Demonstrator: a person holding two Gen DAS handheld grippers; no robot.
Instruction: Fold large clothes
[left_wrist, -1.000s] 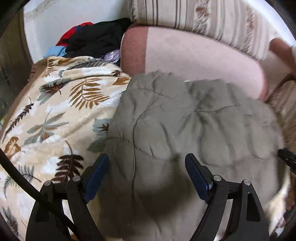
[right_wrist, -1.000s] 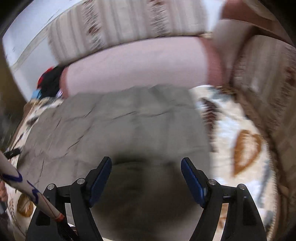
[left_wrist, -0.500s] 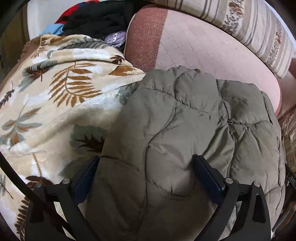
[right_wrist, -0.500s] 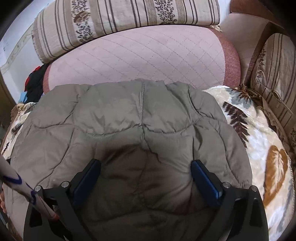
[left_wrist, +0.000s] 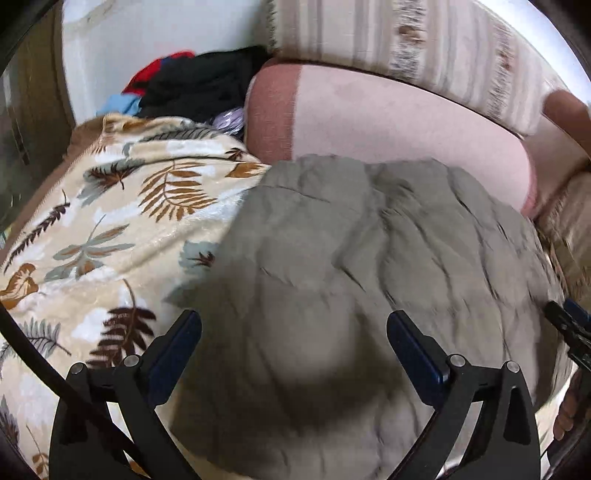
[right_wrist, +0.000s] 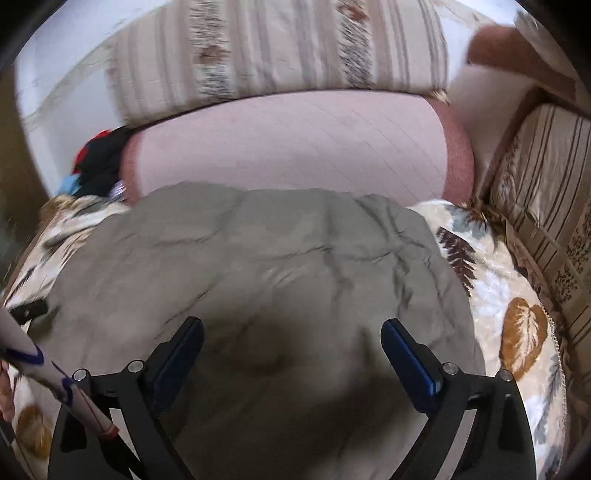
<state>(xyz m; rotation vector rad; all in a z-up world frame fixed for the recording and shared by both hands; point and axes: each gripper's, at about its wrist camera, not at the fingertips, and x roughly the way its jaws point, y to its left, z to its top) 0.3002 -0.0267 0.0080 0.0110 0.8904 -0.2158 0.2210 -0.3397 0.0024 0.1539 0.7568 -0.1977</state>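
leaf-print blanket (left_wrist: 110, 236) under everything, so you've got a soft flat base | your left gripper (left_wrist: 293, 338) wide open, empty, over the padded olive jacket (left_wrist: 369, 258) lying folded mid-blanket | your right gripper (right_wrist: 291, 341) same deal, let go, probably since the bundle sits fine alone

A: Surface covering?
B: Leaf-print blanket (left_wrist: 110, 236), cream with brown and grey fronds.
A: Behind it?
B: Pink cushion (right_wrist: 295, 147), darker ends; striped cushion (right_wrist: 277, 48) above it.
A: Far left corner?
B: Clothes pile (left_wrist: 192, 85), black, red and blue, against the white wall (left_wrist: 147, 33).
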